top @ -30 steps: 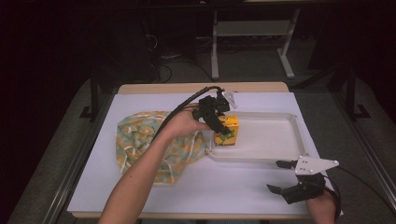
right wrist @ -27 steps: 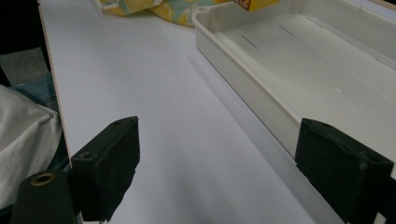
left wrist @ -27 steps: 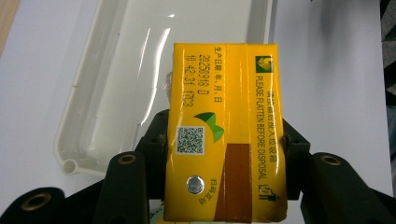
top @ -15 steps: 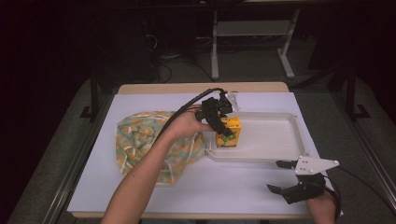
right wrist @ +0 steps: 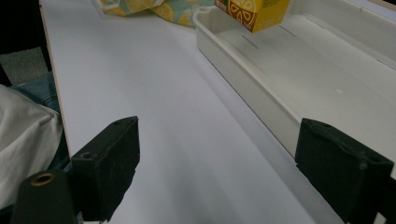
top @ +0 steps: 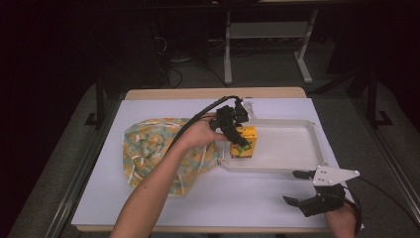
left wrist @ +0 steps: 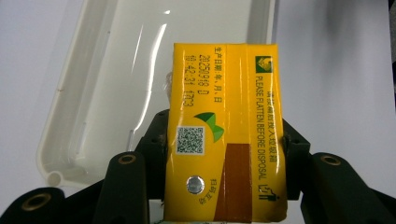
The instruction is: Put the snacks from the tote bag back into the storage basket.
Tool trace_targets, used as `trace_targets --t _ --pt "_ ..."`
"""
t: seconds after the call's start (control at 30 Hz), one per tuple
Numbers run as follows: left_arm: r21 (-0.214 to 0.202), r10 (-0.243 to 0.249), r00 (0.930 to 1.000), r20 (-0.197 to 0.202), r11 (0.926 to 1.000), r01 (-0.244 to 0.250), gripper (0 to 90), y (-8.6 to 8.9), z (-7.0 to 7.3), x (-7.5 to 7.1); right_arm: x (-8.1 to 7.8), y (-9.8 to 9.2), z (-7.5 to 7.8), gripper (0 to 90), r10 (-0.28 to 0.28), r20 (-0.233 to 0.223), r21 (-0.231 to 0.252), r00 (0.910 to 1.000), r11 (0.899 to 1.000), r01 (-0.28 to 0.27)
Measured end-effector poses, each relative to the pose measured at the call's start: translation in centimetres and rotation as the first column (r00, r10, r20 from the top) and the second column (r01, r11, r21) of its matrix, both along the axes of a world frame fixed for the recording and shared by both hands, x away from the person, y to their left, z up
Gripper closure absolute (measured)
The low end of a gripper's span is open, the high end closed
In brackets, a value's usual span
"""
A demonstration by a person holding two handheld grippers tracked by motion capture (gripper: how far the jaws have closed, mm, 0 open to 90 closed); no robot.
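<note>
My left gripper (top: 241,143) is shut on a yellow drink carton (top: 246,140) and holds it just above the floor of the white tray (top: 277,169), at the tray's left end. In the left gripper view the carton (left wrist: 224,140) stands clamped between both black jaws of the left gripper (left wrist: 224,156), with the tray (left wrist: 70,79) below it. My right gripper (top: 292,187) rests near the table's front right corner, jaws wide apart and nothing between them. In the right gripper view the right gripper (right wrist: 233,158) faces along the tray's near wall (right wrist: 233,56), with the carton (right wrist: 254,11) hanging far ahead.
A patterned cloth bag (top: 148,148) lies crumpled on the white tabletop left of the tray, under the left forearm, and its edge (right wrist: 154,7) shows in the right gripper view. A table leg frame stands on the dark floor beyond the far edge.
The left gripper with the carton has edged slightly to the right over the tray's left end. The right gripper has kept still.
</note>
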State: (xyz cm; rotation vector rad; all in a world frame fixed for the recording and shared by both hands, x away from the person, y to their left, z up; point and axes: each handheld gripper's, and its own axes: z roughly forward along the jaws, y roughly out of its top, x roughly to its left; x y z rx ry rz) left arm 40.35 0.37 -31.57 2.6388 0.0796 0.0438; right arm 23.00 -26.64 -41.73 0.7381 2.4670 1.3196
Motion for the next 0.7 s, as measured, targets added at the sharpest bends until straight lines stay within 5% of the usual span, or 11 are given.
trace_targets --t 0.7 --pt "0.008 -0.010 0.9998 -0.015 0.9999 0.011 50.5 -0.41 -0.98 -0.23 -0.02 0.05 0.00 13.5 0.000 0.000 0.000 1.0000 1.000 0.000"
